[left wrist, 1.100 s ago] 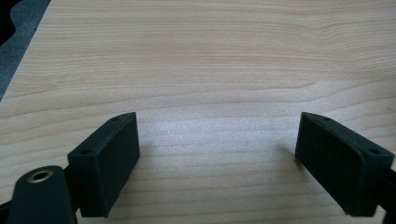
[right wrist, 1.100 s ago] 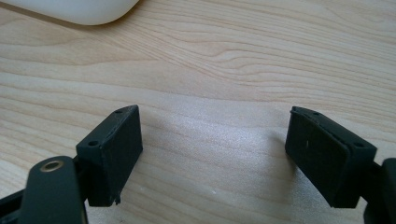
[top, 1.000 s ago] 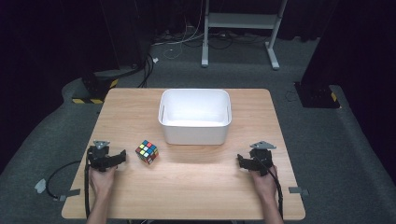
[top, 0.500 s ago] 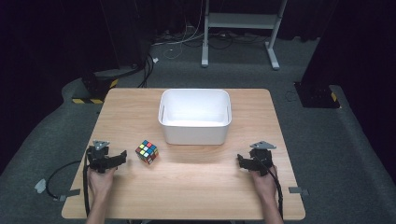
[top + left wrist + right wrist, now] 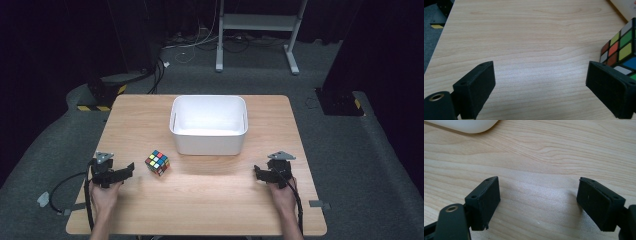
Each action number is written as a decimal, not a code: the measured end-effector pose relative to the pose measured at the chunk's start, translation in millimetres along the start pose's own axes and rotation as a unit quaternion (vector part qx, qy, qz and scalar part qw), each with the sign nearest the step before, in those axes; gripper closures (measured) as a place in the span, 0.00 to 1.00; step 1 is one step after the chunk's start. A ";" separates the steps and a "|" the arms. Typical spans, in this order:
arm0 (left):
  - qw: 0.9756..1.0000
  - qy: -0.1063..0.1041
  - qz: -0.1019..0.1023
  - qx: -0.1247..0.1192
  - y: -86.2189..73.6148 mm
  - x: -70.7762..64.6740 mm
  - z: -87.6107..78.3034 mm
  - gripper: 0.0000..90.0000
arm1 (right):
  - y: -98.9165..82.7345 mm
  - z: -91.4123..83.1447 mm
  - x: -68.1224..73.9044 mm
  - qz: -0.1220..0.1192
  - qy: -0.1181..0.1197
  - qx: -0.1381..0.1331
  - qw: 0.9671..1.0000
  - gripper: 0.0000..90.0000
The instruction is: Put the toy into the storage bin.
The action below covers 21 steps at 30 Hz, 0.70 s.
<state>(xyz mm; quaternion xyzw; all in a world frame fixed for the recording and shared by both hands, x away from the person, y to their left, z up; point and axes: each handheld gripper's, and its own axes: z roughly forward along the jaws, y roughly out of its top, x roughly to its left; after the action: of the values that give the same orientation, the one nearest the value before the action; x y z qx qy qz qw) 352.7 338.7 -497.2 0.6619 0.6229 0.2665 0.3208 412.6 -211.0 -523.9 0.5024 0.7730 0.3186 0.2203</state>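
A scrambled colour cube (image 5: 157, 162) sits on the wooden table (image 5: 210, 200), in front of the left corner of a white bin (image 5: 209, 124). My left gripper (image 5: 128, 170) lies left of the cube, jaws pointing toward it. Its jaws have just been opening, and in the left gripper view the gripper (image 5: 541, 68) stands open over bare wood, with the cube (image 5: 621, 50) beyond the right jaw. My right gripper (image 5: 258, 173) rests near the table's right front, open. In the right gripper view the gripper (image 5: 538, 182) has nothing between its jaws.
The bin looks empty, and its rounded corner (image 5: 466, 125) shows at the top left of the right gripper view. A cable (image 5: 65, 185) trails off the table's left edge. Dark floor and a metal stand (image 5: 255, 30) lie beyond the table.
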 end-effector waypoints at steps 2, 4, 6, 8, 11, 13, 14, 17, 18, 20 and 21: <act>1.000 -0.010 -0.004 -0.002 0.0 0.3 -3.0 0.10 | 0.0 0.0 0.0 0.000 0.000 0.000 1.000 0.21; 1.000 -0.016 -0.008 -0.005 -0.3 0.3 -5.7 0.10 | 0.0 0.0 0.0 0.000 0.000 0.000 1.000 0.21; 1.000 -0.016 -0.008 -0.008 -1.0 -0.2 -8.4 0.10 | 0.0 0.0 0.0 0.000 0.000 0.000 1.000 0.21; 1.000 -0.017 -0.006 -0.011 -2.0 -1.0 -11.4 0.10 | 0.0 0.0 0.0 0.000 0.000 0.000 1.000 0.21; 1.000 -0.018 -0.004 -0.016 -2.8 -2.2 -15.1 0.10 | 0.0 0.0 -0.1 0.000 0.000 0.000 1.000 0.21; 1.000 -0.021 -0.002 -0.016 -2.9 -3.1 -17.4 0.10 | 0.0 0.0 -0.1 0.000 0.000 0.000 1.000 0.21; 1.000 -0.022 0.000 -0.016 -2.9 -3.2 -18.3 0.09 | 0.0 0.0 0.0 0.001 0.000 0.000 1.000 0.21; 0.999 -0.030 -0.004 -0.016 -2.6 -4.1 -20.1 0.09 | 0.0 0.0 0.0 0.001 0.000 0.000 1.000 0.21; 0.999 -0.033 -0.005 -0.014 -2.8 -4.7 -20.3 0.09 | 0.0 0.0 0.0 0.001 0.000 0.000 1.000 0.21; 0.999 -0.037 -0.001 -0.010 -2.8 -5.7 -21.0 0.09 | 0.0 0.0 0.0 0.001 0.000 0.000 1.000 0.21; 0.999 -0.038 0.001 -0.009 -2.7 -5.9 -21.5 0.09 | 0.0 0.0 0.0 0.001 0.000 0.000 1.000 0.21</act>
<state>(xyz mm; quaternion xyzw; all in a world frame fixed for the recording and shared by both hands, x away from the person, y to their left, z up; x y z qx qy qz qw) 334.3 334.9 -484.9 0.6695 0.6070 0.2467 0.3498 412.6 -211.0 -523.9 0.5029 0.7728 0.3186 0.2196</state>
